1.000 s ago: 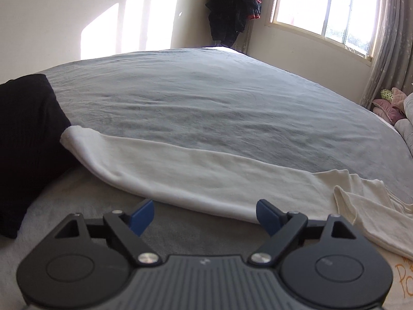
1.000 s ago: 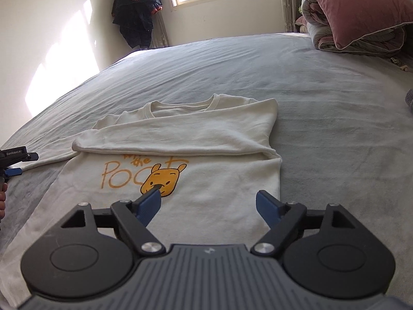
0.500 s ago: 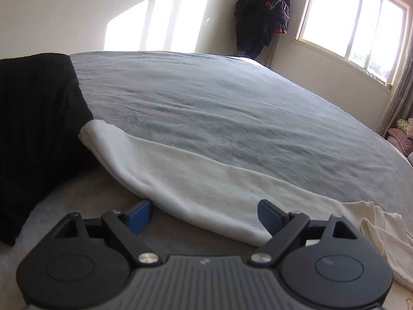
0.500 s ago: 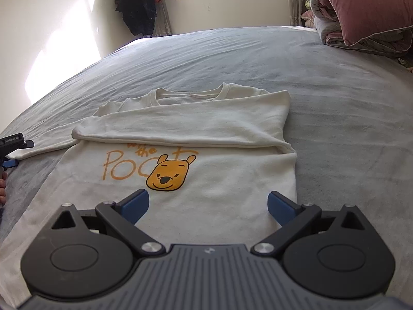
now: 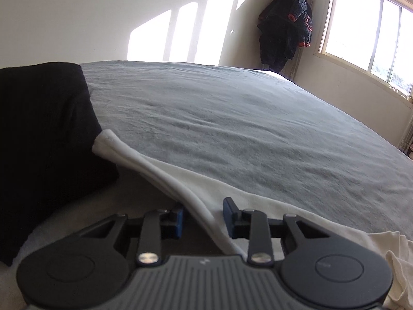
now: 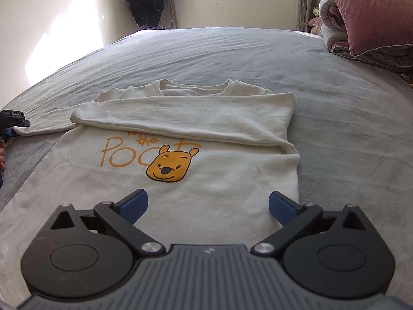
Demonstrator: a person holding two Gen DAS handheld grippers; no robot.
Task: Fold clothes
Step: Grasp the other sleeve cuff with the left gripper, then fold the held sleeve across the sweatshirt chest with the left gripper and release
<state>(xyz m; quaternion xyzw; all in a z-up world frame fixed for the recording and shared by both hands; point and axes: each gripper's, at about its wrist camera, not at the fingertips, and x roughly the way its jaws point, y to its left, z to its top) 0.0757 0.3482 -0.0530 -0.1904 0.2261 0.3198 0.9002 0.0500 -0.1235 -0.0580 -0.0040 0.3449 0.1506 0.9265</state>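
landmark: cream sweatshirt (image 6: 196,180), lying flat and face up on the grey bed (image 6: 348,129); everything below is placed relative to it
black garment (image 5: 44,139): folded dark block just past the cuff of the left sleeve, touching or overlapping the cuff, can't tell which
left sleeve (image 5: 165,178): stretched straight out from the sweatshirt's left side, not folded yet
left gripper (image 5: 204,218): at the near edge of that sleeve, jaws narrowed with the sleeve hem between the blue pads; looks pinched but contact isn't clear, so can't tell if the grasp is closed
right sleeve (image 6: 180,121): already folded across the chest, lying over the top of the yellow print, cuff near the left shoulder
right gripper (image 6: 207,204): over the lower body below the bear print, jaws wide apart, holding nothing
progress: my read, about a third done; one sleeve in, left sleeve next, then the body fold
edges: black garment crowds the left cuff; quilt and pink pillow (image 6: 371,13) are piled well to the sweatshirt's right, far side
open room: bare bed beyond the collar and right of the body, enough for the fold sweep
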